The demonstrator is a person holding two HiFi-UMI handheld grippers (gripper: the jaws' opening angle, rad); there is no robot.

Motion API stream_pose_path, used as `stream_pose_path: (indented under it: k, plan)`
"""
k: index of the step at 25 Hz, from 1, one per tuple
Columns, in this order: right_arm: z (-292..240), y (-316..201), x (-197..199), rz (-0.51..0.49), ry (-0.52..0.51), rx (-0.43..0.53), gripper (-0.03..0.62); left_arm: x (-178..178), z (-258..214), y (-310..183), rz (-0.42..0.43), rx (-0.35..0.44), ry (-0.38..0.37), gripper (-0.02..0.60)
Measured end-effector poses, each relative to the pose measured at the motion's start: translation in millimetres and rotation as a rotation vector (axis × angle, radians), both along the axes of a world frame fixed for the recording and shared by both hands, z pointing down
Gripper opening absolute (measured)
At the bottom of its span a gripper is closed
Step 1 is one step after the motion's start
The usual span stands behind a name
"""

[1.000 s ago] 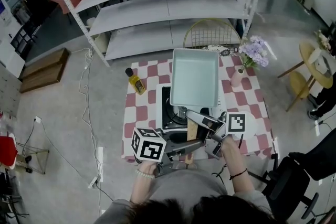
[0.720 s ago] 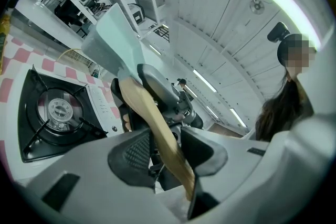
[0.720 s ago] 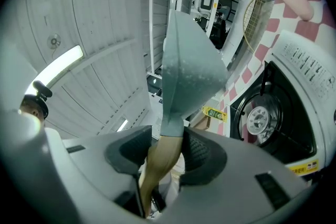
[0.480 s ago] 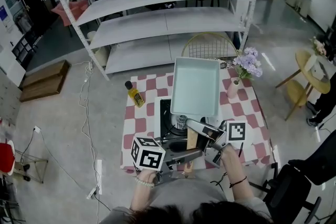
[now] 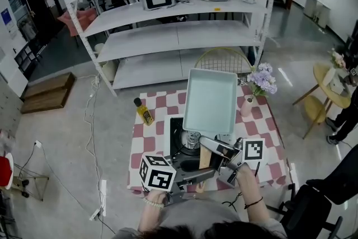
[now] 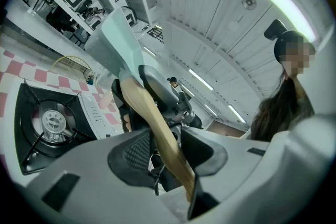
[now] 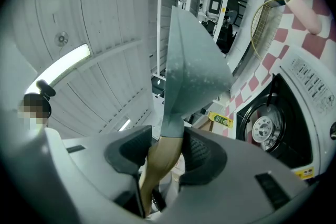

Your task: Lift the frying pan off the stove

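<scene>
The frying pan [image 5: 210, 101] is a pale teal rectangular one with a wooden handle [image 5: 205, 155]. It hangs tilted above the white gas stove [image 5: 178, 127], clear of the burner [image 5: 192, 140]. My left gripper [image 5: 206, 168] is shut on the handle's near end [image 6: 157, 128] from the left. My right gripper [image 5: 215, 145] is shut on the handle [image 7: 160, 160] just below the pan's neck, from the right. The pan [image 7: 194, 65] rises steeply in the right gripper view, with the burner [image 7: 261, 129] below it. The pan [image 6: 118, 44] and burner [image 6: 52, 123] also show in the left gripper view.
The stove stands on a red-and-white checkered table [image 5: 150, 140]. A yellow oil bottle [image 5: 145, 113] is at its back left, a pink vase of purple flowers [image 5: 258, 84] at its back right. A wire chair [image 5: 224, 59] and white shelves [image 5: 168, 36] lie behind.
The pan has risen a little higher off the stove with both grippers still on its handle, and more of the burner shows under it.
</scene>
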State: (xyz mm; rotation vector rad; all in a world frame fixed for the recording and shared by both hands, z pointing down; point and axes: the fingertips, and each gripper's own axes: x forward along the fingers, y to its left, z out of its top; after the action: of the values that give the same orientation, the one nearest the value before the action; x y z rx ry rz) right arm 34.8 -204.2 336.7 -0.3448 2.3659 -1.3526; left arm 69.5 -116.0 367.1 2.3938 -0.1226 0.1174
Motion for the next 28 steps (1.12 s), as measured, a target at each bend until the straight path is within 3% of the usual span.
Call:
stream_pose_path:
  k: [28]
  plan:
    - [-9, 0, 2, 0.001, -0.013, 0.031, 0.184, -2, -9, 0, 0.002, 0.039, -0.006, 0.175]
